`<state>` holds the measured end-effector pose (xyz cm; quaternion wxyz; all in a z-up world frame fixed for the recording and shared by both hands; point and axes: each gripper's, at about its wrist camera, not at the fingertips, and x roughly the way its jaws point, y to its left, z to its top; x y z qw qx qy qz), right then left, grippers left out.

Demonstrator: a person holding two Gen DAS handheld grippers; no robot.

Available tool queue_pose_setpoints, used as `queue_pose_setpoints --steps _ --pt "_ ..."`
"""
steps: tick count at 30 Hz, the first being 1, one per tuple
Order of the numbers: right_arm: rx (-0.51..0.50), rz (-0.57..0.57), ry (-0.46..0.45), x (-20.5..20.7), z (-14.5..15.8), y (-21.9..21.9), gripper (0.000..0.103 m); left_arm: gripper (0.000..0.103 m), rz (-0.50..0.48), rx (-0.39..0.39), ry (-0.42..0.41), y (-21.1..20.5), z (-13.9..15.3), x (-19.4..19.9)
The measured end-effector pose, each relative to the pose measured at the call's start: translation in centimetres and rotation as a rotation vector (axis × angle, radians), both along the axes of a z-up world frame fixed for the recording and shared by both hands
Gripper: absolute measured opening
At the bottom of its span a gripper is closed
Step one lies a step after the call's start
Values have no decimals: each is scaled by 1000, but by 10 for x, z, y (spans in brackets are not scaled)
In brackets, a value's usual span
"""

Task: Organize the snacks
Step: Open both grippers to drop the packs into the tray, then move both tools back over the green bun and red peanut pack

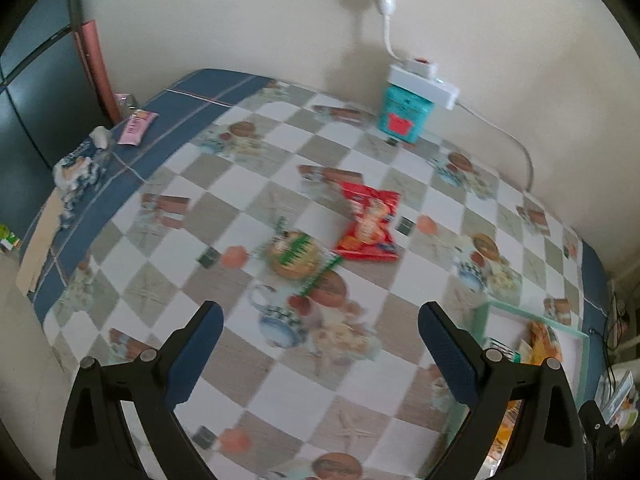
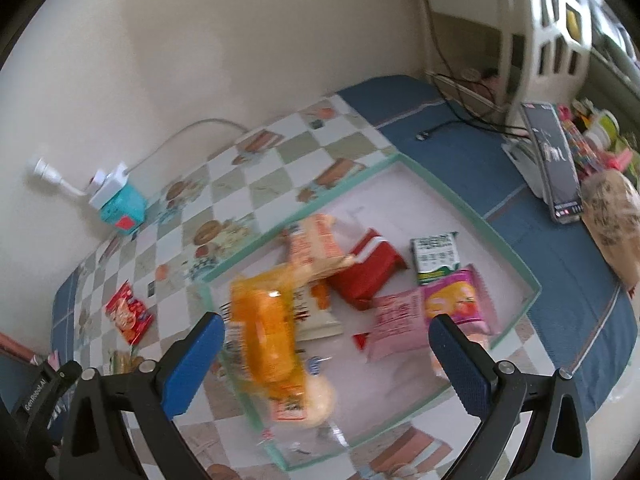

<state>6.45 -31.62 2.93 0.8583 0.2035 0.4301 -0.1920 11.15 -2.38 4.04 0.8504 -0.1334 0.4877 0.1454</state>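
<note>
In the left wrist view my left gripper (image 1: 320, 344) hangs open over the checked tablecloth with nothing between its fingers. Ahead of it lie a round cookie packet (image 1: 296, 254) and a red snack packet (image 1: 368, 224), side by side. The green-rimmed tray (image 1: 532, 312) shows at the right. In the right wrist view my right gripper (image 2: 326, 356) stands open above that tray (image 2: 460, 196). A blurred orange packet (image 2: 268, 340) lies below it across the tray's near-left rim, and the pads do not press on it. A red packet (image 2: 368, 268), a green-white packet (image 2: 434, 254) and pink packets (image 2: 396, 320) lie inside.
A teal box (image 1: 404, 114) with a white power strip (image 1: 424, 80) on top stands by the wall. A pink packet (image 1: 136, 126) and a blue-white packet (image 1: 76, 172) lie at the table's far-left edge. A phone (image 2: 556, 160), a bread bag (image 2: 612, 220) and cables (image 2: 448, 124) sit beyond the tray.
</note>
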Motion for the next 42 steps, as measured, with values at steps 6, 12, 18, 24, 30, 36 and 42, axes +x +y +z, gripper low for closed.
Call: queue_pose_setpoints --steps 6,12,18,24,30,36,42 --pt "-22 69 8 10 1 36 103 98 59 -28 -1 33 1 -4" --pt "-38 122 26 21 -4 68 103 98 110 -44 -3 65 0 -5" --pt "-55 153 39 29 -7 94 103 98 137 -58 -6 92 -1 -7" --pt "-73 197 57 37 -12 122 103 98 182 -71 -6 118 -3 -11" --pt "-87 242 75 42 -17 149 103 98 226 -103 6 144 -11 -15" --pt "-116 295 89 49 -24 175 103 98 250 -117 27 157 -19 -15" --pt "-125 330 105 59 -34 189 103 98 235 -112 52 159 -27 -6"
